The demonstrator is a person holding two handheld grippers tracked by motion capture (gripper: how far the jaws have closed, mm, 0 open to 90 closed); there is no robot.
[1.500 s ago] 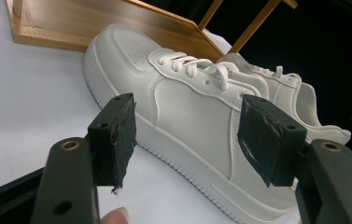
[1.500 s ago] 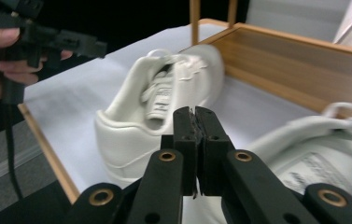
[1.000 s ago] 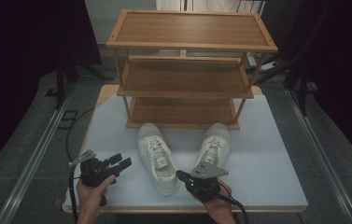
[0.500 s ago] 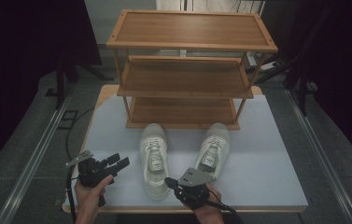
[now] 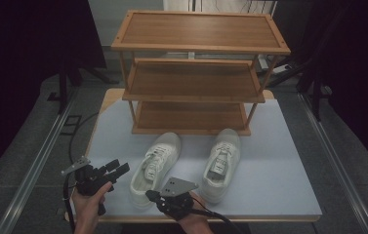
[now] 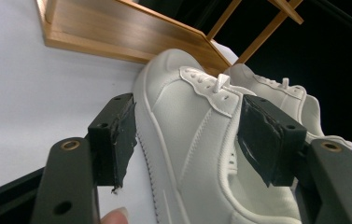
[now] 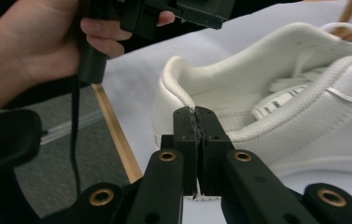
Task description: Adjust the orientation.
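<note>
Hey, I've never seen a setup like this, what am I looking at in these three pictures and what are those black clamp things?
A person stands at a table and holds a hand-held gripper in each hand. The high view looks down from above: the left gripper sits at the lower left, the right gripper near the bottom middle. The other two pictures come from cameras riding on the grippers, looking along their black fingers.

On the table lie two white sneakers, the left sneaker and the right sneaker, in front of a wooden three-tier shoe rack.

The left gripper is open, aimed at the left sneaker. The right gripper is shut near that sneaker's heel, with nothing between its fingers.
</note>
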